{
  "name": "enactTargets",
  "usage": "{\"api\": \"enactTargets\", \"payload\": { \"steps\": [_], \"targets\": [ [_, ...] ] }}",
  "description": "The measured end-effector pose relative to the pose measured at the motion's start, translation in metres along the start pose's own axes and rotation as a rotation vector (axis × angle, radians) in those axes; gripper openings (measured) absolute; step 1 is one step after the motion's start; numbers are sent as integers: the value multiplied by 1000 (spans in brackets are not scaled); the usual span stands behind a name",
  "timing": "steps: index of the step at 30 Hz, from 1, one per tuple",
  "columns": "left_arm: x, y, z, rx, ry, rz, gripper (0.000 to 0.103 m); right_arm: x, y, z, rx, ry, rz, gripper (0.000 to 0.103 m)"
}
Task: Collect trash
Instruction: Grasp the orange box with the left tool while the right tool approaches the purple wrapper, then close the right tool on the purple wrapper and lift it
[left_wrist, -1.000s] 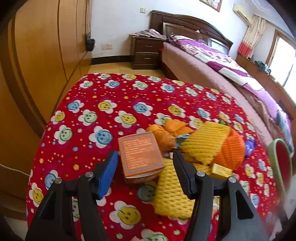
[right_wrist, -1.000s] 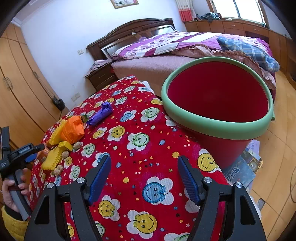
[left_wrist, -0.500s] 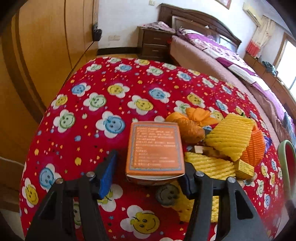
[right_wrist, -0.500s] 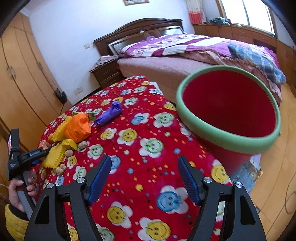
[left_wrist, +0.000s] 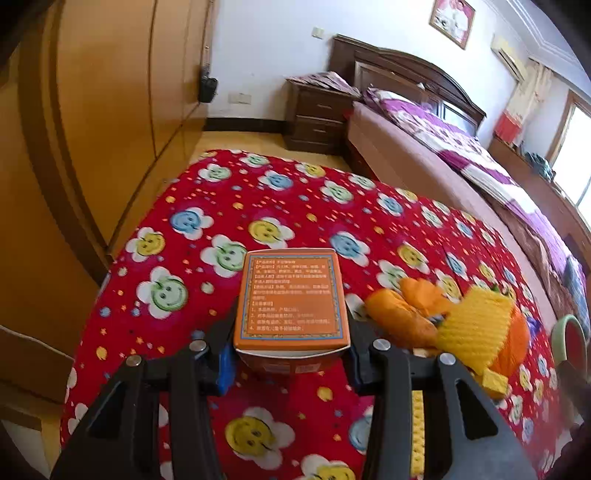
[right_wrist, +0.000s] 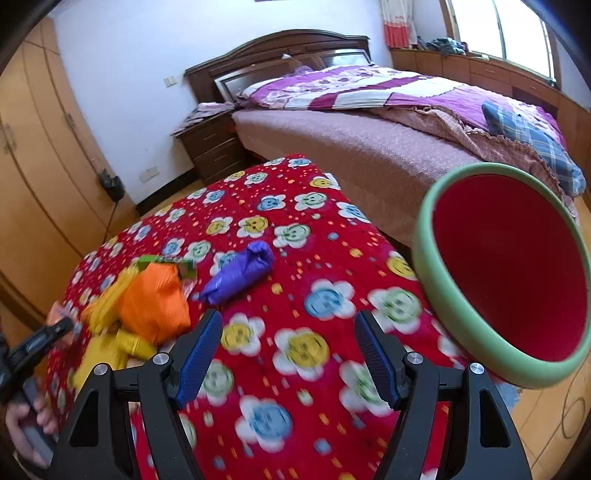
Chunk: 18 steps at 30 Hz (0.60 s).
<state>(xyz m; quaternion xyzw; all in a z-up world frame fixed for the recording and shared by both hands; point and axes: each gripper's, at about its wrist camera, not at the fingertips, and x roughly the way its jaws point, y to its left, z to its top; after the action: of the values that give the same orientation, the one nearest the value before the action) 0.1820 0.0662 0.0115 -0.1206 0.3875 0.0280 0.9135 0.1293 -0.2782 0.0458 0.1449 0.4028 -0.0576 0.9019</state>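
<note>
1. At nine o'clock of the bench (left_wrist: 207, 192), under its red smiley cloth, nothing lies but bare pattern; the trash sits from the centre toward three o'clock.
2. The left claw (left_wrist: 288, 354) straddles the orange box (left_wrist: 291, 295) at six o'clock in the left wrist view. Its jaws are closing, with the box between them and both pads at or against its lower sides; whether they press yet I cannot tell.
3. To do this step well, I judge the claw should finish closing squarely on the box's two long sides, low on the body rather than on the overhanging lid, then lift straight up so that the thin card does not buckle or twist out.
4. At three o'clock of the box lies the heap: an orange wrapper (left_wrist: 402, 314), the yellow foam net (left_wrist: 476, 325) and a small yellow box (left_wrist: 495, 382). Lifting clear of them avoids dragging any along.
5. In the right wrist view a purple bag (right_wrist: 240, 273) lies at twelve o'clock of the right claw (right_wrist: 288, 358), which stands wide, holding and touching nothing.
6. The red bin (right_wrist: 509, 273) with its green rim stands at three o'clock, just off the bench edge, beside the bed (right_wrist: 369, 147).
</note>
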Motion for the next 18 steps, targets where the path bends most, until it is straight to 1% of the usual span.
{"api": "enactTargets", "payload": {
  "steps": [3, 7, 11, 13, 14, 15, 18],
  "targets": [
    [4, 3, -3, -16, -11, 3, 46, 16, 12, 7, 10, 5, -6, 75],
    [11, 2, -6, -31, 10, -42, 47, 35, 28, 13, 9, 13, -21, 75],
    [14, -4, -9, -11, 15, -59, 47, 53, 36, 15, 10, 33, -47, 75],
    [14, -6, -9, -8, 15, -67, 47, 60, 35, 14, 20, 39, -40, 75],
    [14, -7, -9, -8, 12, -69, 47, 62, 34, 13, 28, 39, -44, 72],
    [14, -7, -9, -8, 11, -70, 46, 61, 34, 11, 25, 23, -62, 66],
    [14, -8, -10, -10, 16, -78, 47, 60, 32, 8, 23, 8, -81, 55]
  ]
}}
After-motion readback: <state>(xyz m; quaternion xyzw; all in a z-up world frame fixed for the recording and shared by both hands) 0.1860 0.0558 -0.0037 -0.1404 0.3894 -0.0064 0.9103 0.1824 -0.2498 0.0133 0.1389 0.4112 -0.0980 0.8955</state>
